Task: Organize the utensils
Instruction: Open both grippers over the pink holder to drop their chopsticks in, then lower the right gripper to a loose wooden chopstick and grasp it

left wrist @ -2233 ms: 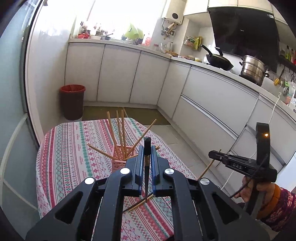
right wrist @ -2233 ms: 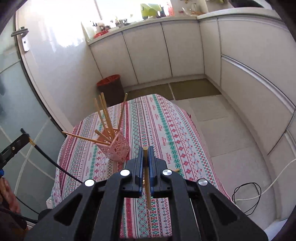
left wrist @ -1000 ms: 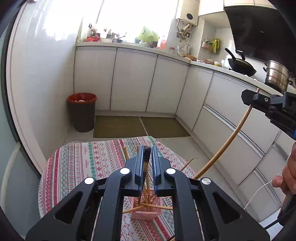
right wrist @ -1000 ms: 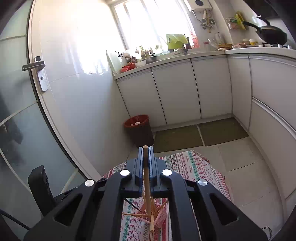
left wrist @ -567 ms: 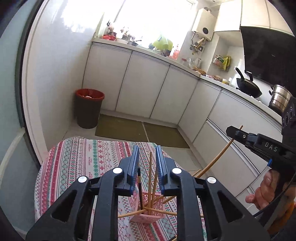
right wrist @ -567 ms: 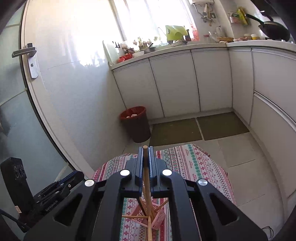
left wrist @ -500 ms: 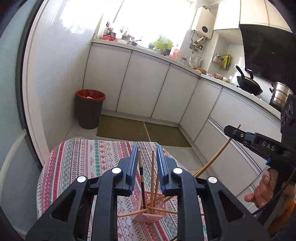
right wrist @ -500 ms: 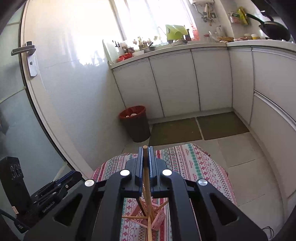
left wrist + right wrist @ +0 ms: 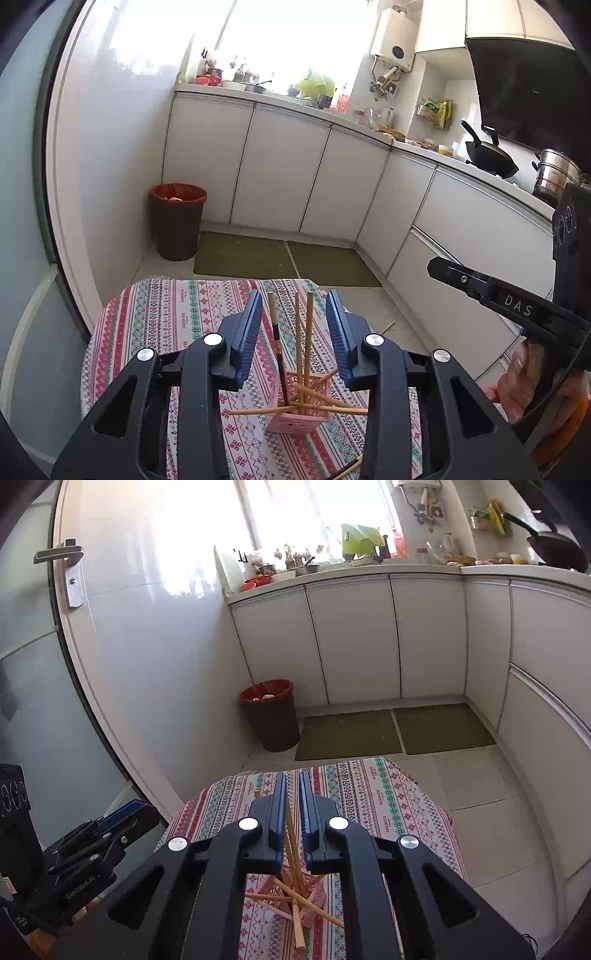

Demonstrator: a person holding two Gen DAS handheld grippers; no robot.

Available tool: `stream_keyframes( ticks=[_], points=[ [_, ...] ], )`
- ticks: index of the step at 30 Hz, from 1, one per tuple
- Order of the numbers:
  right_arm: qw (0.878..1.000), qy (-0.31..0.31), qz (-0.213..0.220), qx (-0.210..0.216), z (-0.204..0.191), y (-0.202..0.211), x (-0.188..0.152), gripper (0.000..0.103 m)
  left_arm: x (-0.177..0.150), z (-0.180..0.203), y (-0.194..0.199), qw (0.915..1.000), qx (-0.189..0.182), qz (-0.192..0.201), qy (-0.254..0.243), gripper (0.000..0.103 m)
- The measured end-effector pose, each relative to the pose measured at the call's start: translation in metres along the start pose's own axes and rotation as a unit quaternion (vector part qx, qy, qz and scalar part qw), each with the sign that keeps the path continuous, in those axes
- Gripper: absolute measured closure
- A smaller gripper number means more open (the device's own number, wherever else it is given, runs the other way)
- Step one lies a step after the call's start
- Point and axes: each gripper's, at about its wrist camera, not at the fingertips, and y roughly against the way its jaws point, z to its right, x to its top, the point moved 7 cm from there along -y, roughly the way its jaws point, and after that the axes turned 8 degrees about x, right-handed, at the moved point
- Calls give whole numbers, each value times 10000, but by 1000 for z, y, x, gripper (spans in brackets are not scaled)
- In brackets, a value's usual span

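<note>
A pink lattice holder (image 9: pixel 299 417) stands on the patterned tablecloth (image 9: pixel 166 317) and holds several wooden chopsticks (image 9: pixel 308 332), some upright and some lying across its rim. A dark-tipped chopstick (image 9: pixel 279 360) stands in it. My left gripper (image 9: pixel 294 306) is open above the holder, empty. My right gripper (image 9: pixel 292 786) is slightly open above the same holder (image 9: pixel 317 895); a wooden chopstick (image 9: pixel 293 853) hangs loose between its jaws, its lower end among the others. The right gripper also shows in the left wrist view (image 9: pixel 443 271).
A small round table carries the cloth (image 9: pixel 388 790). A red-rimmed bin (image 9: pixel 179 221) stands by the wall beyond it. White cabinets (image 9: pixel 284 177) run along the far wall and the right side. Loose chopsticks (image 9: pixel 349 469) lie on the cloth near me.
My left gripper let the dark-tipped chopstick drop into the holder and opened wide. My right gripper's jaws have parted a little and its wooden chopstick has slid down into the holder.
</note>
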Motion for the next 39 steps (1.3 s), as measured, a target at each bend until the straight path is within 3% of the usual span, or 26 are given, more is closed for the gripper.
stream_keyframes(
  ticks=[4,9,11,15,17,19,26,36,39],
  points=[
    [9999,116,26,-123,-5,22,-9,73,-6,11,14,9999,5,22,-99,50],
    [9998,14,50,-216,0,48,-23,69,-16,20,33,9998,52,49,-210,46],
    [9996,-117,65,-260,7,58,-28,55,-18,22,41,9997,50,83,-229,43],
    [9987,-324,53,-399,29,77,-39,46,-25,21,56,9997,45,111,-215,32],
    [9979,-467,-39,-454,46,81,-49,22,-33,17,63,9998,44,113,-157,23],
    [9963,-609,-308,-532,69,75,-66,15,-43,14,67,9999,43,84,-95,19],
    [9758,-678,-1874,-903,154,-4,-146,13,-82,7,74,9998,12,-43,183,12],
    [9507,-819,-2872,-830,192,-105,-201,15,-112,3,83,9996,179,-216,39,11],
    [9456,-648,-3098,-746,188,-124,-209,25,-116,1,84,9994,196,-274,-11,11]
  ],
)
